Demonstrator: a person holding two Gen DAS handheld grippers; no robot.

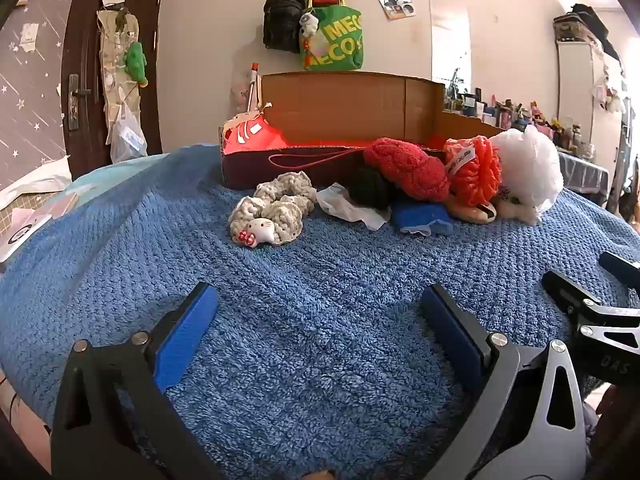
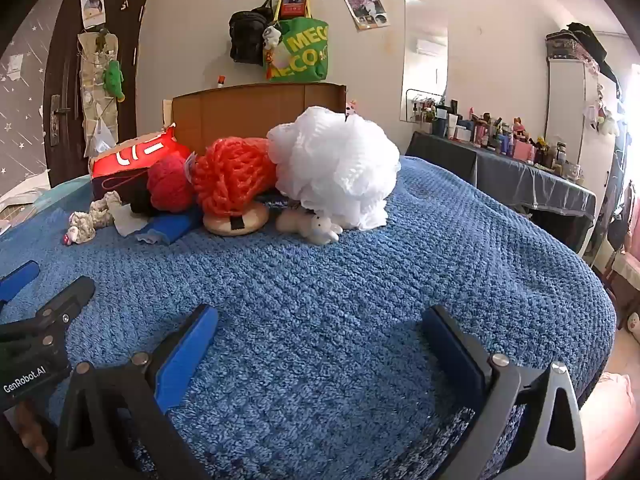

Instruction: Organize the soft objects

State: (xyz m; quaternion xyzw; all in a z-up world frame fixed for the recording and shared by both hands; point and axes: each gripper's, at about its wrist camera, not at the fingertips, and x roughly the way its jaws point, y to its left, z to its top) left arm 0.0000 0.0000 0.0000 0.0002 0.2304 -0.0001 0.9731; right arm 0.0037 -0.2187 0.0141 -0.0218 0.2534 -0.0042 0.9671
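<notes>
The soft objects were heaped on the blue blanket (image 2: 360, 280) before the open cardboard box (image 1: 340, 120). The white mesh pouf (image 2: 336, 168), topmost and bulkiest, was judged best lifted first. Both the left claw (image 1: 320, 328) and right claw (image 2: 320, 344) were spread wide, empty, well short of the heap.

Blue waffle-textured blanket (image 2: 360, 272), white mesh pouf (image 2: 336, 168), orange mesh pouf (image 2: 232, 176), red knit item (image 1: 404, 168), brown cardboard box (image 1: 348, 104), green bag (image 1: 336, 36)
</notes>
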